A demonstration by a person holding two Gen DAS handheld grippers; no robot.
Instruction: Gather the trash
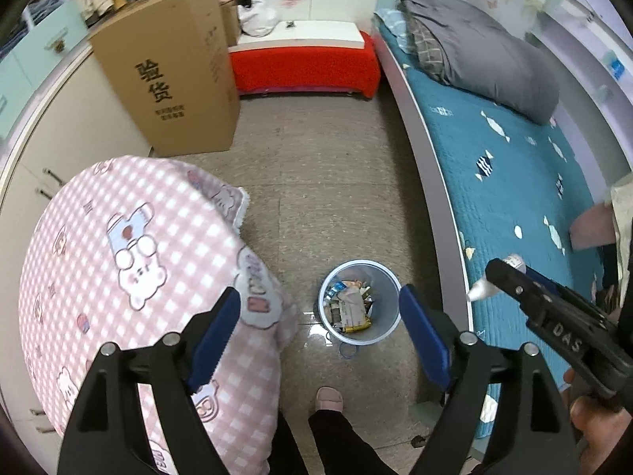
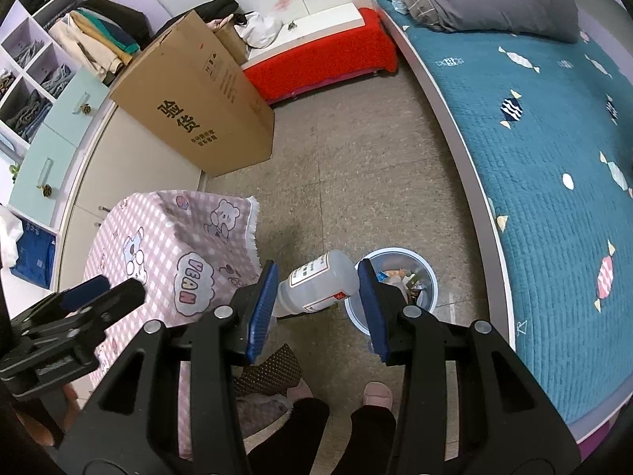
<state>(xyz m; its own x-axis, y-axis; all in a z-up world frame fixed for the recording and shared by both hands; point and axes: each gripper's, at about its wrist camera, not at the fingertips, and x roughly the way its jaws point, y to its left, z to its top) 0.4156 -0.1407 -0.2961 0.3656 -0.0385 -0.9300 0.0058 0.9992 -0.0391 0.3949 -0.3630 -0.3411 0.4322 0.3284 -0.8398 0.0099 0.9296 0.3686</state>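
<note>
Clear plastic bottle (image 2: 316, 283) with a white label, lying tilted between the blue pads (image 2: 263, 304) of the right gripper (image 2: 316, 308), which holds it at a middling spread above the floor, just left of the bin. Pale blue waste bin (image 2: 429, 281) on the speckled floor (image 2: 356, 158), part-filled with wrappers and packets, near the person's slippered foot (image 2: 378, 394). Left gripper (image 1: 320, 332): jaws wide, nothing between them, hanging over the bin in its own view. To the left, a pink checked cloth (image 2: 158, 245) with bear prints over a low stand; farther off, a tall cardboard box (image 2: 198, 111) and a red-covered bench (image 2: 328, 55); to the right, a bed under a teal quilt (image 2: 554, 158). Risk, as judged: the bottle sits left of the rim, so a release here would drop it onto the floor or bounce it off the edge; its smooth round wall may also roll in the pads. Obscured: the bottle's neck end behind the left pad, the label text too small to read, the bin's near wall behind the right pad.
</note>
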